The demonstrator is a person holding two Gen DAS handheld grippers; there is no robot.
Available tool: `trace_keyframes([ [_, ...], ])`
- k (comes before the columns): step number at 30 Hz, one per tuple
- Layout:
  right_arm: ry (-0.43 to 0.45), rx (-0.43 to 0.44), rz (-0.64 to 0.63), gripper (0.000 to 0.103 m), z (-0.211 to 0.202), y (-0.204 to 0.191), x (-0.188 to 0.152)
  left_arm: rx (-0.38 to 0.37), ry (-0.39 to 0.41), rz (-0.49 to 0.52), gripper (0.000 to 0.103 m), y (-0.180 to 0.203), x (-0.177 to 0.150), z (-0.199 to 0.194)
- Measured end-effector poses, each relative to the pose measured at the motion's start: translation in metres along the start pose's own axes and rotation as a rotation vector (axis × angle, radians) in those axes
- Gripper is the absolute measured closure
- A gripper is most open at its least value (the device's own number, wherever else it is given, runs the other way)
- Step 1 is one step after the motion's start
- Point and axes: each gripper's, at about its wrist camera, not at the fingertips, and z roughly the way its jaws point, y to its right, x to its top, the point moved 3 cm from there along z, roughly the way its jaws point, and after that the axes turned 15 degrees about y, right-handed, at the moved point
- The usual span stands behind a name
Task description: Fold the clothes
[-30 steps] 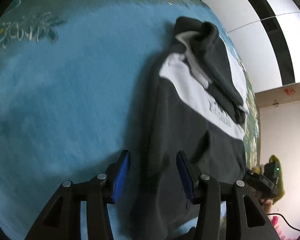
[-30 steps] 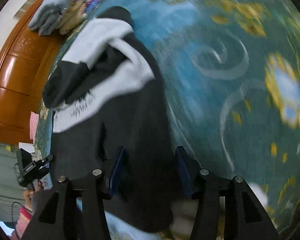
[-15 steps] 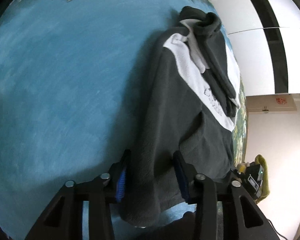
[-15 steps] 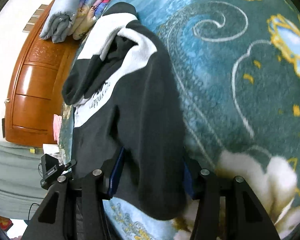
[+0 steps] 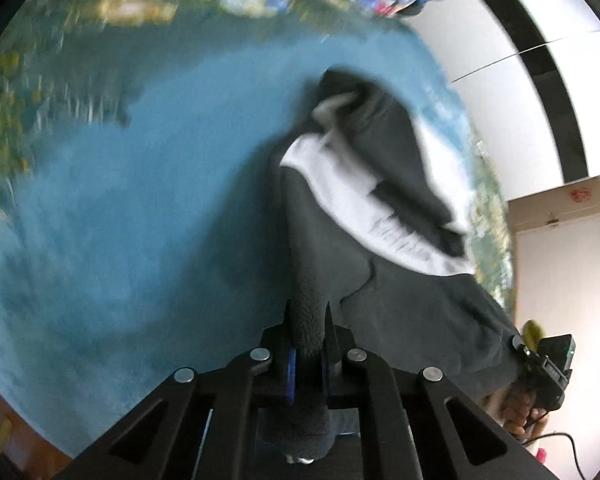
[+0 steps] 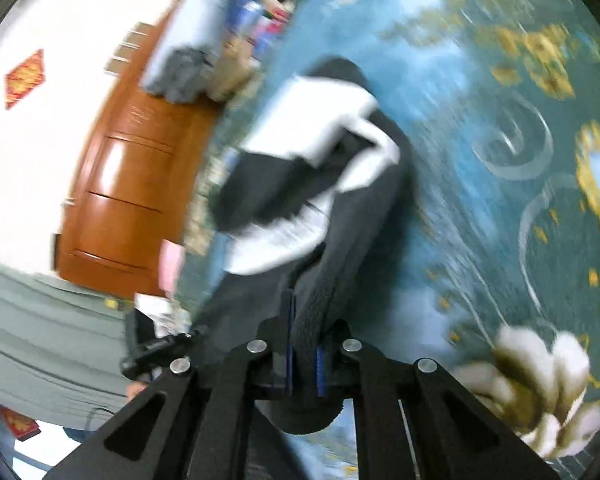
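A black and white fleece hoodie (image 5: 384, 216) lies on a teal patterned blanket (image 5: 140, 208). My left gripper (image 5: 307, 320) is shut on the hoodie's near hem at one corner, and a fold of dark fleece is bunched between its blue pads. In the right wrist view the same hoodie (image 6: 324, 184) stretches away from me, and my right gripper (image 6: 305, 320) is shut on the other hem corner. The hem hangs lifted off the blanket while the hood end rests further away. The other gripper (image 5: 548, 364) and a hand show at the right edge of the left wrist view.
The blanket (image 6: 500, 200) carries gold flowers and pale swirls. Folded bedding (image 6: 204, 40) is stacked at the far end by a wooden headboard (image 6: 128, 184). White walls border the bed. The other gripper (image 6: 156, 348) shows low at the left of the right wrist view.
Both grippers closed from open onto the hoodie's near hem and rose, lifting that edge off the blanket. The views now tilt further toward the far end of the bed.
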Motion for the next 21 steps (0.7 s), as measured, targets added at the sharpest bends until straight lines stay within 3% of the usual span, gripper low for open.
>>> trace_keyframes([
  [7,0.047,0.107,-0.045,0.095,-0.055,-0.035,-0.001,-0.077,0.043,0.067,0.095,0.032,0.001,-0.071],
  [10,0.062,0.125,-0.055,0.095,-0.081,-0.037,-0.006,-0.122,0.026,0.034,0.095,0.028,-0.008,-0.088],
  [14,0.059,0.096,-0.023,0.095,-0.079,-0.026,-0.001,-0.116,-0.017,-0.031,0.095,0.015,-0.005,-0.072],
  [18,0.049,0.074,0.081,0.095,-0.047,-0.006,0.011,-0.119,-0.044,-0.192,0.095,-0.007,0.002,-0.035],
  [21,0.047,0.054,0.108,0.095,-0.026,0.002,0.027,-0.109,-0.038,-0.252,0.095,-0.018,0.015,-0.011],
])
